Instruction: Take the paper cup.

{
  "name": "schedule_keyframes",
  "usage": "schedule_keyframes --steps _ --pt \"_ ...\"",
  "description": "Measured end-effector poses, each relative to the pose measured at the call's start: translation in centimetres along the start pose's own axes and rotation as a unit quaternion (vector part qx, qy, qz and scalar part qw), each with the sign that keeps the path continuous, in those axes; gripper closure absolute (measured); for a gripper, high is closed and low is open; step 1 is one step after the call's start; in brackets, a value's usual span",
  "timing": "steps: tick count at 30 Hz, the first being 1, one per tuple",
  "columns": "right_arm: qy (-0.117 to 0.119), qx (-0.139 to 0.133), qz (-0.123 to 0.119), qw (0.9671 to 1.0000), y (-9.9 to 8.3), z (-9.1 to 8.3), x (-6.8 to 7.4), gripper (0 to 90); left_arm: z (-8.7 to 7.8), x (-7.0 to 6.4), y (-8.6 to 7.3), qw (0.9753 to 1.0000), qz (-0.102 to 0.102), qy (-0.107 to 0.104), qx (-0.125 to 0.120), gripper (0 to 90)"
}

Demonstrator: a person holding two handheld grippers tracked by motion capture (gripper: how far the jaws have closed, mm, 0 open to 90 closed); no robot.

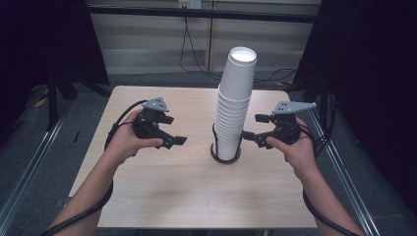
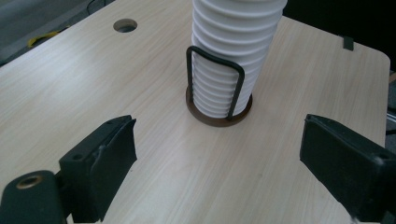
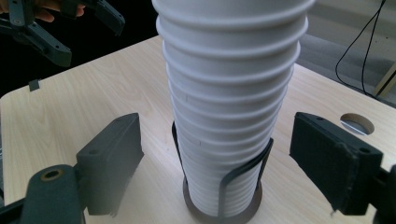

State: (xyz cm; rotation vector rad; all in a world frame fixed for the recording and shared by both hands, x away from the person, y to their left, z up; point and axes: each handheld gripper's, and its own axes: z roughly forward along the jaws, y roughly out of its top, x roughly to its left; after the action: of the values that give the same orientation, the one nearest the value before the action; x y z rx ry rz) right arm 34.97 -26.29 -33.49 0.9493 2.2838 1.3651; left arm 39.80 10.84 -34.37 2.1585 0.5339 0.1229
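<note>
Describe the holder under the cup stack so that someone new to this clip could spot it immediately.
Start at the light wooden table and find the tall stack of white paper cups standing near its middle, between the two open grippers. At the stack's foot sits the holder: a dark round base with thin dark wire loops rising around the lowest cups, the one dark ring on the tabletop.

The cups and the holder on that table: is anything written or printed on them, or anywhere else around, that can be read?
None can be read. The white cup stack is plain, and so are its dark holder and the wooden table. A small pale plate on the back wall may carry print, but it is too small and blurred to read.
</note>
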Motion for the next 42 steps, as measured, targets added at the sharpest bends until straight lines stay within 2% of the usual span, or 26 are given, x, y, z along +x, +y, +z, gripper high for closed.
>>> schedule_keyframes --steps 1,2,3,6,9,12,16,21,22,29,39,41,42 --pt "0.0 0.0 0.0 1.0 0.0 0.0 0.0 16.5 0.0 0.0 0.0 1.0 0.0 0.0 0.0 10.3" --pt "-0.001 -0.002 -0.002 1.0 0.5 0.0 0.0 16.4 -0.1 0.0 0.8 1.0 0.007 -0.002 -0.003 10.3" --pt "-0.001 -0.002 -0.002 1.0 0.5 0.0 0.0 16.4 -0.1 0.0 0.8 1.0 0.007 -0.002 -0.003 10.3" --pt "-0.004 -0.009 -0.003 0.9999 1.6 0.0 0.0 15.8 -0.2 0.0 2.1 0.9998 0.018 -0.001 -0.006 10.3" --pt "-0.005 -0.012 -0.003 0.9999 2.1 0.0 0.0 15.5 -0.1 -0.1 2.7 0.9998 0.017 -0.004 -0.007 10.3" --pt "-0.012 -0.014 -0.003 0.9998 2.7 0.0 -0.1 14.7 0.0 0.0 3.4 0.9997 0.024 -0.004 -0.004 10.3" --pt "-0.006 -0.024 0.003 0.9997 3.4 0.0 -0.2 14.4 0.1 0.0 4.3 0.9996 0.029 -0.007 -0.003 10.3" --pt "-0.008 -0.03 0.009 0.9995 4.6 0.4 -0.4 13.7 0.3 0.1 5.7 0.9995 0.025 -0.012 -0.014 10.2" --pt "-0.007 -0.032 0.01 0.9994 4.8 0.5 -0.4 13.7 0.3 0.1 6.0 0.9993 0.031 -0.012 -0.016 10.2" --pt "-0.002 -0.039 0.02 0.999 5.4 1.1 -0.5 13.7 0.6 -0.2 8.0 0.9987 0.038 -0.02 -0.025 10.0" --pt "-0.003 -0.042 0.022 0.9989 5.4 1.6 -0.6 13.6 1.6 -0.6 11.0 0.9974 0.046 -0.035 -0.043 9.3" --pt "-0.002 -0.043 0.023 0.9988 5.4 1.6 -0.6 13.3 1.7 -0.7 11.2 0.9973 0.044 -0.035 -0.047 9.2" --pt "-0.003 -0.043 0.021 0.9989 5.4 1.7 -0.6 13.2 1.9 -0.7 11.8 0.997 0.04 -0.041 -0.052 9.3"
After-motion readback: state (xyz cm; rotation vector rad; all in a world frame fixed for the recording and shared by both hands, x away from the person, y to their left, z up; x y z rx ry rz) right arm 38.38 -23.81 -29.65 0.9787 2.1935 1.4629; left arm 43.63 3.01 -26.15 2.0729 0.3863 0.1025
